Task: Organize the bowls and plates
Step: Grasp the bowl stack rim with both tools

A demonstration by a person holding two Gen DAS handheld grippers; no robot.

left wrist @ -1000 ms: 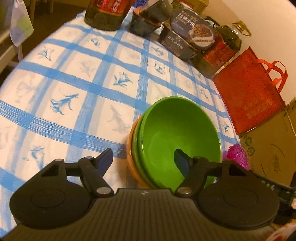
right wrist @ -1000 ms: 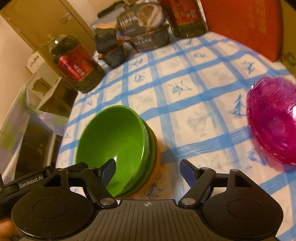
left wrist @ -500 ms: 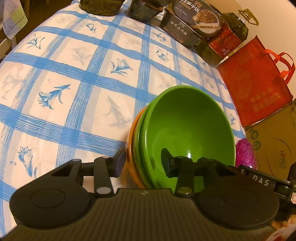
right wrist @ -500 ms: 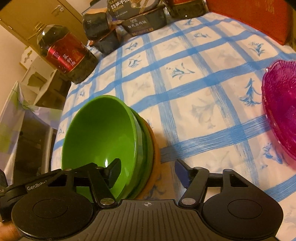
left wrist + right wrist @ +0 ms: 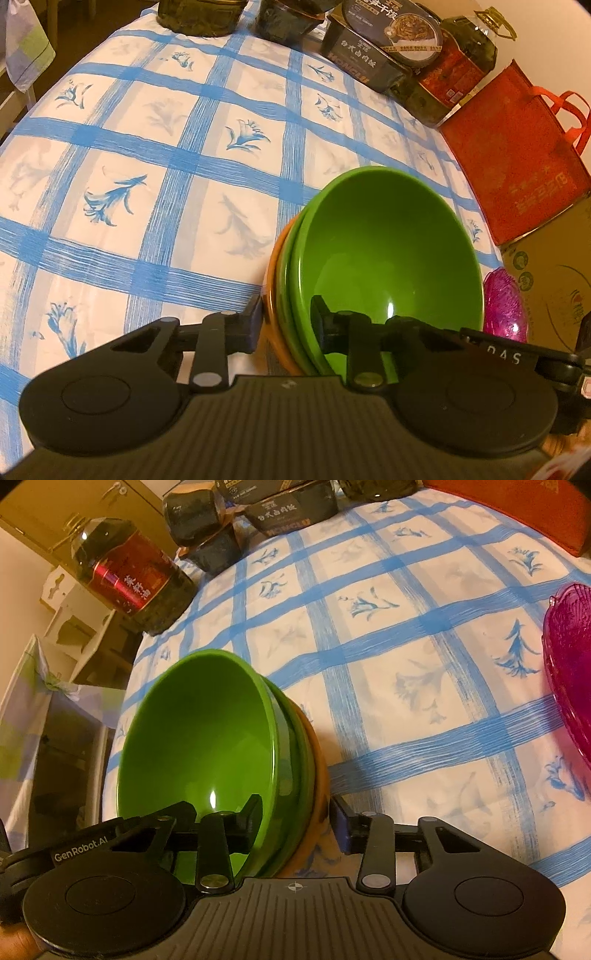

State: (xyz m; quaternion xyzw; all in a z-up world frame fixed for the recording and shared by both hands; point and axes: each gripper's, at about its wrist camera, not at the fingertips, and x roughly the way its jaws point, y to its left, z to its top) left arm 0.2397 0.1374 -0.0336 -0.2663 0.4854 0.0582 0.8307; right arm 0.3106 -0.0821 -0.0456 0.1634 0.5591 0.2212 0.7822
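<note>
A stack of bowls, green ones (image 5: pixel 391 251) nested in an orange one (image 5: pixel 271 295), is held tilted above the blue-checked tablecloth (image 5: pixel 147 177). My left gripper (image 5: pixel 286 325) is shut on the stack's near rim, one finger inside the green bowl and one outside the orange one. My right gripper (image 5: pixel 295 818) is shut on the same stack (image 5: pixel 207 738) from the other side, one finger inside and one outside. A pink glass bowl (image 5: pixel 570 672) sits on the cloth to the right; it also shows in the left wrist view (image 5: pixel 504 306).
Oil bottles (image 5: pixel 129 579), dark jars (image 5: pixel 288 14) and food boxes (image 5: pixel 373 55) stand along the table's far edge. A red bag (image 5: pixel 517 155) and a cardboard box (image 5: pixel 554 288) stand at the right. A cloth-draped chair (image 5: pixel 44 709) is beyond the left edge.
Both grippers closed from open onto the rims of the bowl stack, and the stack has tilted and come closer to the cameras.
</note>
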